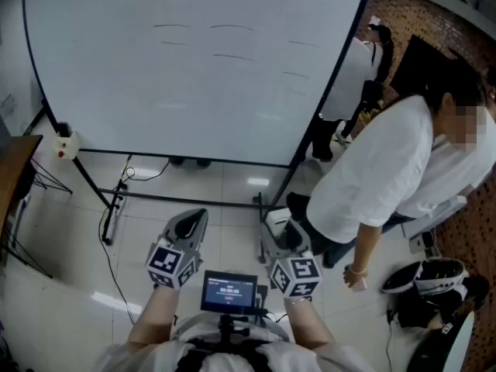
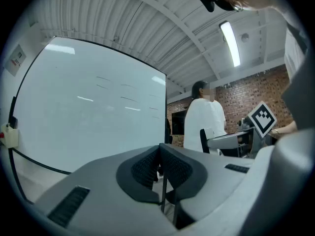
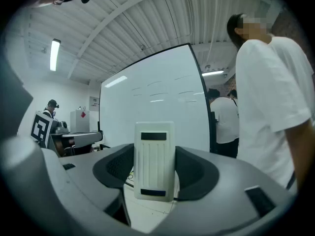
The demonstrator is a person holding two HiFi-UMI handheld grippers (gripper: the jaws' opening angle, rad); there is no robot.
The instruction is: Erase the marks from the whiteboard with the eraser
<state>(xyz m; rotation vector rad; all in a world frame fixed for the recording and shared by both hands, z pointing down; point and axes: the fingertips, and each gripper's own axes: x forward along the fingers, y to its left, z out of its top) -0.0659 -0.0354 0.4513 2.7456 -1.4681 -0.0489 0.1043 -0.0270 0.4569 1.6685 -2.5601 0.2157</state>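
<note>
A large whiteboard (image 1: 194,76) on a black stand fills the upper head view, with several short dark strokes (image 1: 232,28) near its top. It also shows in the left gripper view as whiteboard (image 2: 88,117) and in the right gripper view as whiteboard (image 3: 157,107). My right gripper (image 1: 277,227) is shut on a white eraser (image 3: 154,161) that stands upright between its jaws. My left gripper (image 1: 188,225) is shut with nothing in it, its pads touching. Both grippers are held low, well short of the board.
A person in a white shirt (image 1: 380,169) bends over just right of the board, close to my right gripper. Another person (image 1: 364,60) stands behind the board's right edge. Cables (image 1: 116,200) lie on the tiled floor by the stand's foot. A wooden desk corner (image 1: 12,169) is at the left.
</note>
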